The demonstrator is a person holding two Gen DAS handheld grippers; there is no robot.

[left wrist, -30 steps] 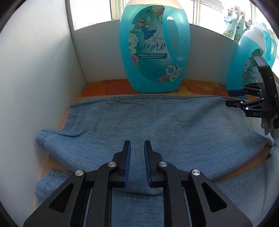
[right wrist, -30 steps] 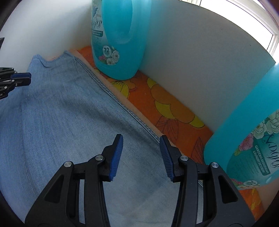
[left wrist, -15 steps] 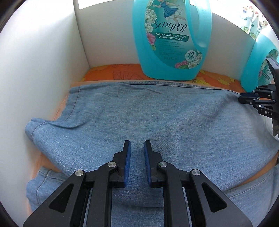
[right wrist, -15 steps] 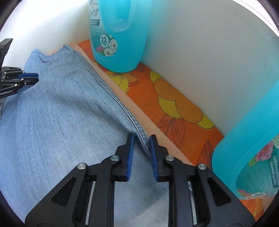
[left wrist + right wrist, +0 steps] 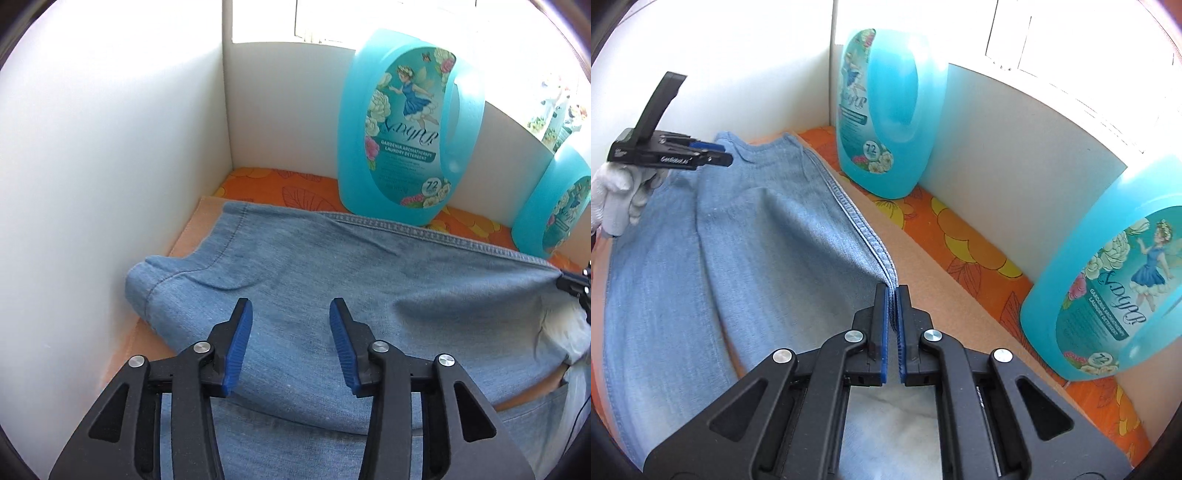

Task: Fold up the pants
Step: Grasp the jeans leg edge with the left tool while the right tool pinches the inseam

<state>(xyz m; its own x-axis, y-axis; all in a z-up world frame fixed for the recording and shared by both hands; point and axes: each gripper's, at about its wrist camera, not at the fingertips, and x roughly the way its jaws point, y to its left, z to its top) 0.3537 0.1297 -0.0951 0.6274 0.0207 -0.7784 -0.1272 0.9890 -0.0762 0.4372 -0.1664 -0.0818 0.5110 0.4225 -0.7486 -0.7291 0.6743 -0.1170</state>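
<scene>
Denim, pale blue & soft-washed, filled the left wrist view: the pants [image 5: 332, 295] lay folded on an orange floral cloth [image 5: 280, 184], inside a corner of white boards [image 5: 110, 166]. A stitched hem ran along the far edge; a curved seam showed near the left end. The left gripper [image 5: 291, 343] hovered over the fabric w/ its black jaws apart and opening, ribbed blue pads [image 5: 236, 354] facing each other, nothing pinched between them. Behind the pants stood a translucent teal detergent jug [image 5: 410, 125], filled w/ blue liquid, oval fairy-and-flower label, moulded handle. A 2nd jug [image 5: 554, 206] of the same kind sat at right, partly cut off. At the far right edge the right gripper [image 5: 570, 286] met the raised corner of the denim.

Right wrist view: the right gripper [image 5: 891, 325] was clamped tight on the pants' [image 5: 757, 258] double-stitched edge, lifting it into a ridge off the peach-coloured surface [image 5: 934, 280]; pale inner fabric showed below the jaws. The left gripper [image 5: 709, 157] hung over the far end of the pants, held by a hand in a white knit glove [image 5: 617, 195]. One jug [image 5: 890, 110] stood upright in the corner; the other [image 5: 1108, 280] loomed near at right, both on the orange cloth [image 5: 964, 243].
</scene>
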